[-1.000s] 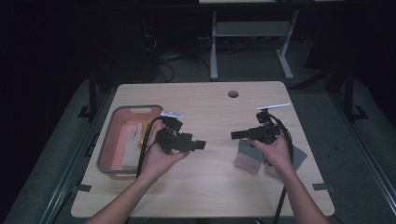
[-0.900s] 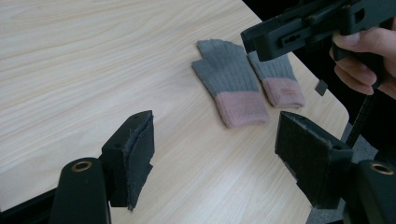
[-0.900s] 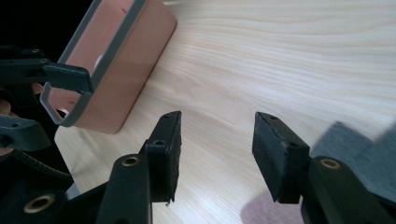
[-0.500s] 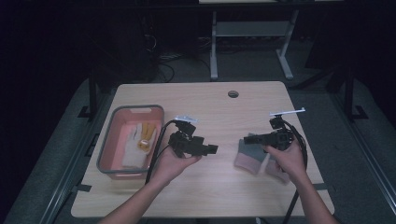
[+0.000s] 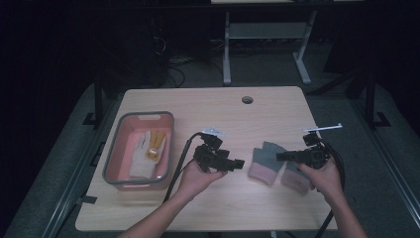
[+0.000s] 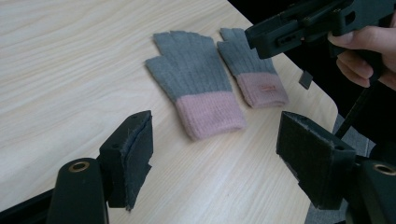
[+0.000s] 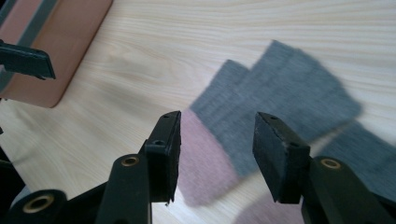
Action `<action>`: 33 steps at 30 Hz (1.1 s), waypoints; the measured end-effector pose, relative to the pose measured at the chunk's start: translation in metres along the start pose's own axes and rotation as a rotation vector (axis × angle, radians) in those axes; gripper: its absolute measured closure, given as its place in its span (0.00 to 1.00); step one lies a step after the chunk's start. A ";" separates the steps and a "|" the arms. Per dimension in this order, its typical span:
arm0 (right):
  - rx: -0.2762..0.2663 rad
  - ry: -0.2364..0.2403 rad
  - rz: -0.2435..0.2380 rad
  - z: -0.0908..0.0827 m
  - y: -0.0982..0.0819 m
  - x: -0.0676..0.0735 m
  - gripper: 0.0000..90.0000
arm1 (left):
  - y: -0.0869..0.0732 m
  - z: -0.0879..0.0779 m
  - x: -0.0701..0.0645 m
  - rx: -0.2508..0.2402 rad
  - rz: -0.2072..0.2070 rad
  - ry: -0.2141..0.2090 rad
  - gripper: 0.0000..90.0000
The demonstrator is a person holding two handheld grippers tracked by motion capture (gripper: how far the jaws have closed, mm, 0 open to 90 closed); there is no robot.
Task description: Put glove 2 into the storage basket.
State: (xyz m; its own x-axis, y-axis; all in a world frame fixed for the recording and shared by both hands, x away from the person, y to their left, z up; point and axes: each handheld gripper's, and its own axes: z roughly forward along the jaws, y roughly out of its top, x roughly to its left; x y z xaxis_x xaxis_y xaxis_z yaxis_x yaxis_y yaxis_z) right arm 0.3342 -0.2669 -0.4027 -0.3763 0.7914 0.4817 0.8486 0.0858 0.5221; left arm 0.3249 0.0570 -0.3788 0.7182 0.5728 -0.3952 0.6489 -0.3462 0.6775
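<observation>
Two grey fingerless gloves with pink cuffs lie flat side by side on the wooden table, the left glove (image 5: 265, 161) (image 6: 196, 86) and the right glove (image 5: 294, 176) (image 6: 254, 70). My left gripper (image 5: 238, 164) (image 6: 215, 125) points right at them from a short way off, jaws open with nothing between them. My right gripper (image 5: 281, 156) (image 7: 217, 119) points left and hovers just over the left glove (image 7: 280, 93), open and holding nothing. In the left gripper view the right gripper (image 6: 261, 37) hangs above the right glove.
A pink bin with a grey rim (image 5: 115, 148) (image 7: 56, 51) stands at the table's left and holds a white and a yellow glove (image 5: 146, 151). A cable hole (image 5: 247, 99) sits near the far edge. The table's right edge runs close behind the gloves.
Both hands have moved to the right and nearer the front edge. The left gripper has left the bin's side and come close to the gloves; the right hand now uncovers both gloves.
</observation>
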 end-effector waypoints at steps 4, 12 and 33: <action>0.002 -0.040 -0.005 -0.008 -0.006 -0.006 0.59 | 0.000 0.006 -0.003 -0.005 0.004 -0.006 0.30; 0.015 -0.146 -0.016 -0.014 -0.021 -0.016 0.59 | -0.002 0.015 -0.014 -0.007 0.025 -0.028 0.30; 0.134 -0.340 -0.052 0.005 -0.048 -0.029 0.60 | -0.008 0.036 -0.022 0.029 0.032 -0.042 0.30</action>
State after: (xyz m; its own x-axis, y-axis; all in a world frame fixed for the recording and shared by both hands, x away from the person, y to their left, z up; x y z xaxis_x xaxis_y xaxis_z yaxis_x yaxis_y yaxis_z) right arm 0.3063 -0.2908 -0.4451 -0.2947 0.9377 0.1840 0.8813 0.1922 0.4317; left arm 0.3131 0.0205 -0.3973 0.7482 0.5299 -0.3993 0.6318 -0.3855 0.6725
